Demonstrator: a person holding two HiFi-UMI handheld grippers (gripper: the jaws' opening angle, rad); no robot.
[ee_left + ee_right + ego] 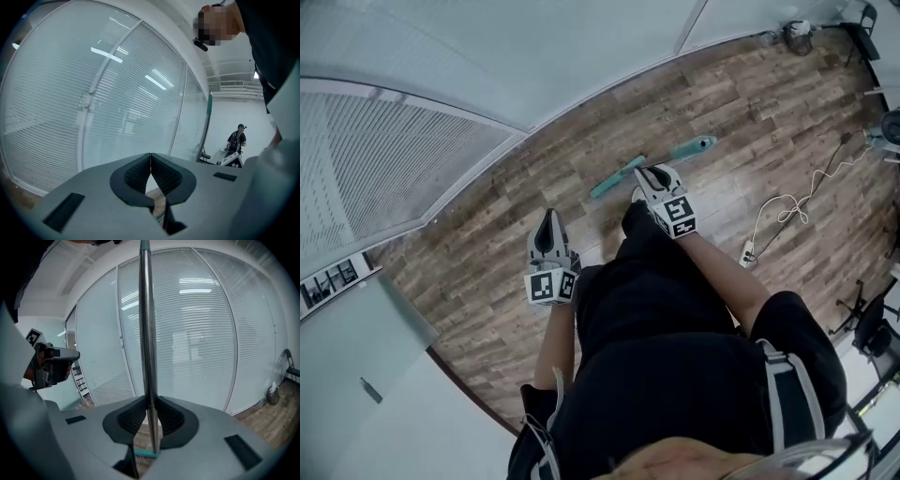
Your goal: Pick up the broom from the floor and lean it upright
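Wood floor (750,122), glass wall (201,333) on far side. Right gripper (654,176) pinches broom (146,333) handle: long axis upright through jaws, teal head low near floor. Left gripper (150,161) pressed together, empty, left of broom. Right hand does the lean.

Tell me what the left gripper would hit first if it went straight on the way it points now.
Probably the glass wall with blinds: it fills the view of the left gripper dead ahead, with nothing in between. How far off it stands is unclear.
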